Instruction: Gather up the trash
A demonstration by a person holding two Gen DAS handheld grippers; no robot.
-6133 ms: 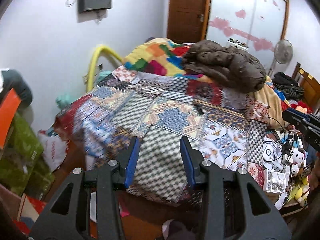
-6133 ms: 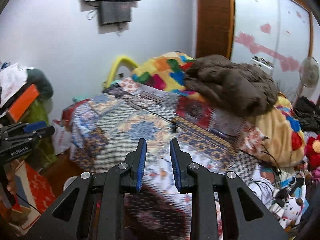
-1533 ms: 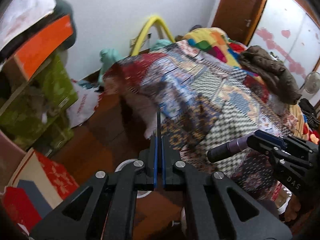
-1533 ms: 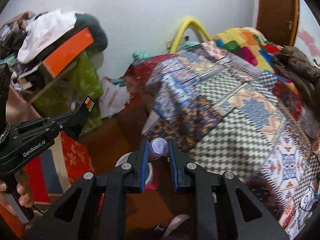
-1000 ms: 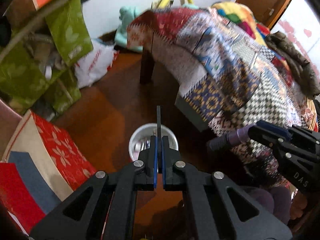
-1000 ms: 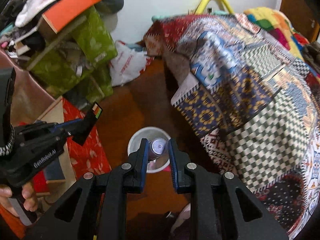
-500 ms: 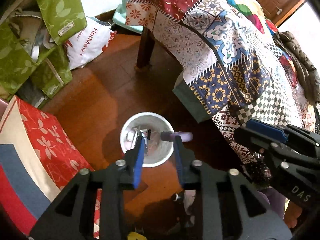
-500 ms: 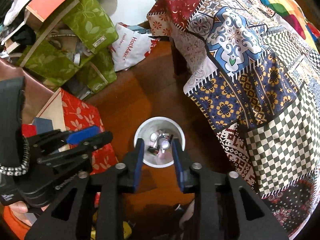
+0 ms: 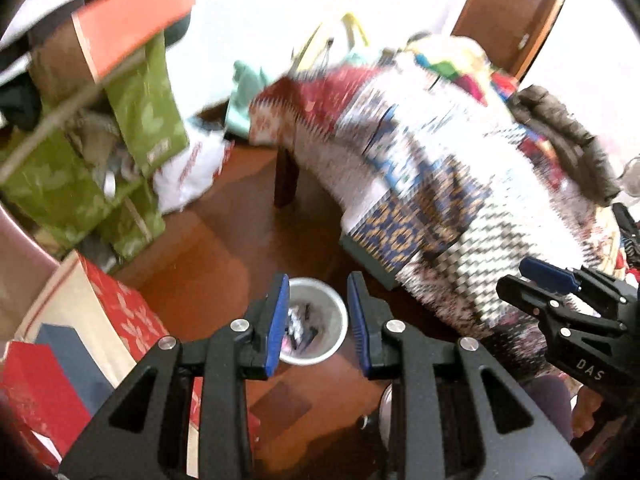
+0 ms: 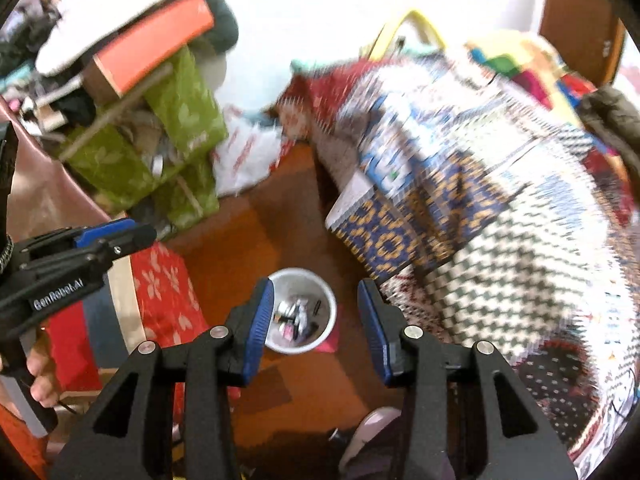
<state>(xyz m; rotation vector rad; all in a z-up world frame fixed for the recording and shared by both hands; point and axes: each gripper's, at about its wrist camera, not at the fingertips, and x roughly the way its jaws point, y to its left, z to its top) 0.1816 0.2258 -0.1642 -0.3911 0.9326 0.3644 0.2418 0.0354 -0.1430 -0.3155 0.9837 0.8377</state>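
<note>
Hovering above the white bin on the wooden floor, the left hand-held gripper has its blue pads parted a little with nothing between them. The right hand-held gripper is alongside, its jaws a bit wider and just been opening further, also empty. Both point steeply down at the bin, which makes sense for dropping things straight in rather than tossing them.

Inside the bin lies a small heap of trash: silvery wrappers and dark bits, too jumbled to name one by one. The bin stands just beside the corner of the bed, under the hanging edge of the patchwork quilt, handy for anything picked off the bedding. Green bags and a red flowered box crowd the other side. My guess is the drop is done and both hands are free for the next piece.
</note>
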